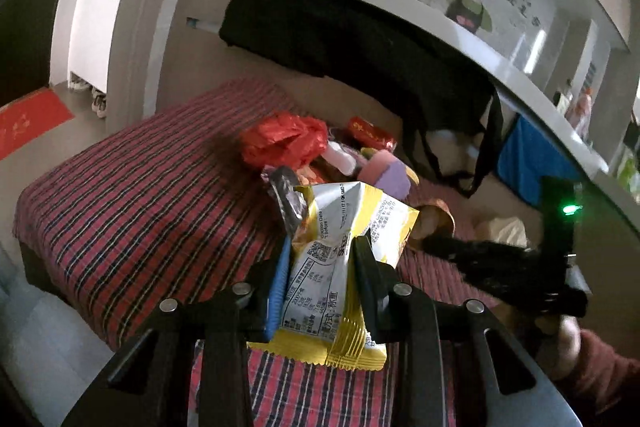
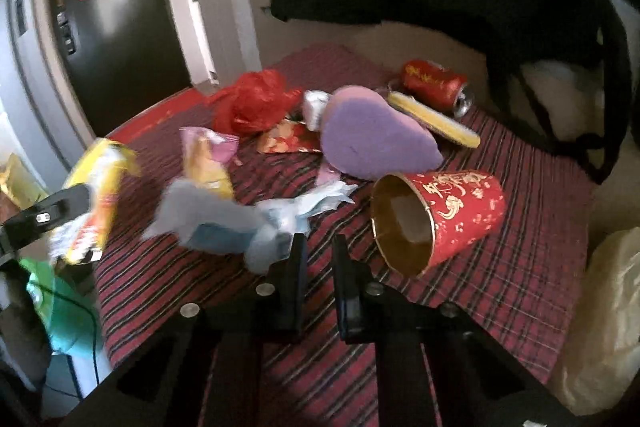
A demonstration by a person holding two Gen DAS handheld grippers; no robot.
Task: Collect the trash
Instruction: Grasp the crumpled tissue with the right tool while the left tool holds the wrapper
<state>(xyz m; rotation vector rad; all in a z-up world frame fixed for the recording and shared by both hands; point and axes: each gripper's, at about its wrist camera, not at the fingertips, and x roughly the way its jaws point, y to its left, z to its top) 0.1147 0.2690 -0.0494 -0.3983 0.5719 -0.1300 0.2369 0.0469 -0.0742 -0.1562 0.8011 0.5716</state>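
My left gripper (image 1: 322, 247) is shut on a yellow and silver snack wrapper (image 1: 340, 255) and holds it above the red plaid cushion (image 1: 140, 211). The wrapper also shows at the left of the right wrist view (image 2: 96, 203), blurred. My right gripper (image 2: 320, 247) has its jaws nearly together with nothing between them, just in front of crumpled pale blue tissue (image 2: 240, 227). A red paper cup (image 2: 436, 215) lies on its side to the right. Further back lie a red plastic bag (image 2: 252, 103), a purple sponge (image 2: 372, 135), a red can (image 2: 436, 87) and a yellow stick wrapper (image 2: 432, 119).
A black bag (image 1: 360, 39) hangs over the couch back under a grey shelf (image 1: 480, 39). A pale plastic bag (image 2: 604, 327) sits at the right. A green and teal bag (image 2: 60, 303) lies low at the left. A pink snack wrapper (image 2: 208, 155) lies mid-cushion.
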